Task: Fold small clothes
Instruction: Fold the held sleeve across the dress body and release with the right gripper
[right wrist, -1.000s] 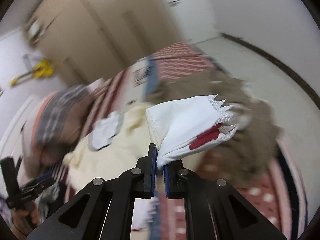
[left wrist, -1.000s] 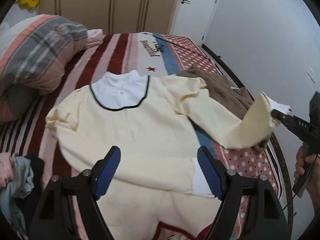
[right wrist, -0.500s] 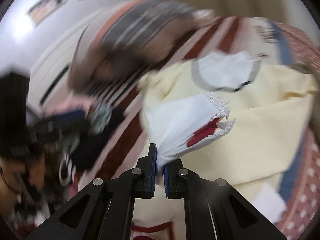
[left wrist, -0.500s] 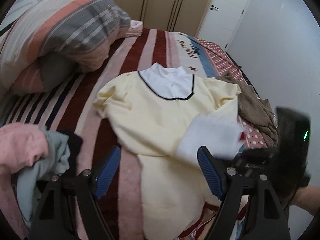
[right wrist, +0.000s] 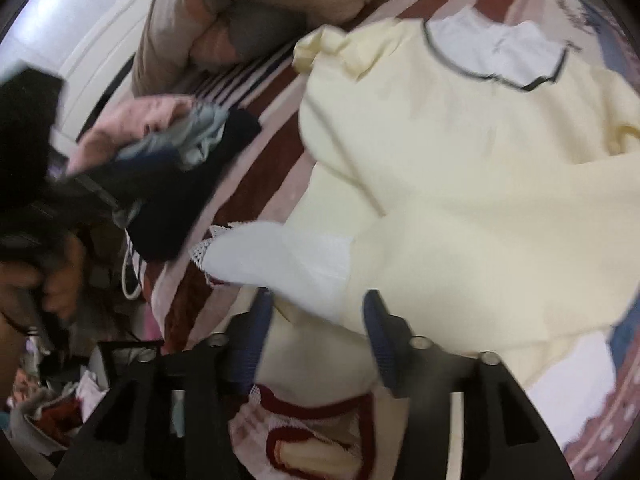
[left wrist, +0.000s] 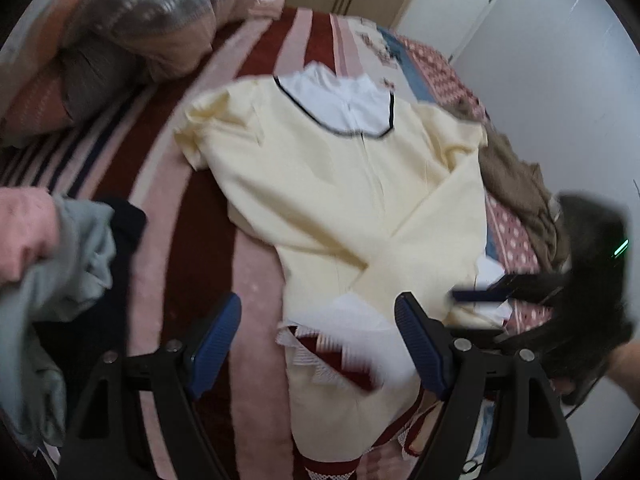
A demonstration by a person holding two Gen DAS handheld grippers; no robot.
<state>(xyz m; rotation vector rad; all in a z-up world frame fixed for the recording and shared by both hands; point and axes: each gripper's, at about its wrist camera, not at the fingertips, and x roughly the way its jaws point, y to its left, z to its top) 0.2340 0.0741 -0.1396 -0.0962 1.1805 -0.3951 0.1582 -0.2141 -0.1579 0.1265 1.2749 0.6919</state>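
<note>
A small cream-yellow garment (left wrist: 340,184) with a white collar (left wrist: 344,104) lies flat on the striped bed. Its right sleeve is folded across the body, and the white lace cuff (left wrist: 348,332) lies by the lower hem. My left gripper (left wrist: 318,340) is open and empty, just above that cuff. In the right wrist view the garment (right wrist: 460,168) fills the right side. My right gripper (right wrist: 316,324) is open, its jaws apart just behind the released cuff (right wrist: 280,256). It also shows in the left wrist view (left wrist: 480,294), blurred, at the right.
A pile of pink, grey-blue and dark clothes (left wrist: 52,240) lies at the left on the bed. Striped pillows (left wrist: 120,32) sit at the head. A brown garment (left wrist: 520,184) lies on the right edge. Wardrobe doors and a white door stand behind.
My right gripper carried the sleeve cuff across the garment to the left, then opened and let it go. The sleeve now lies folded over the body. My left gripper stayed open.
</note>
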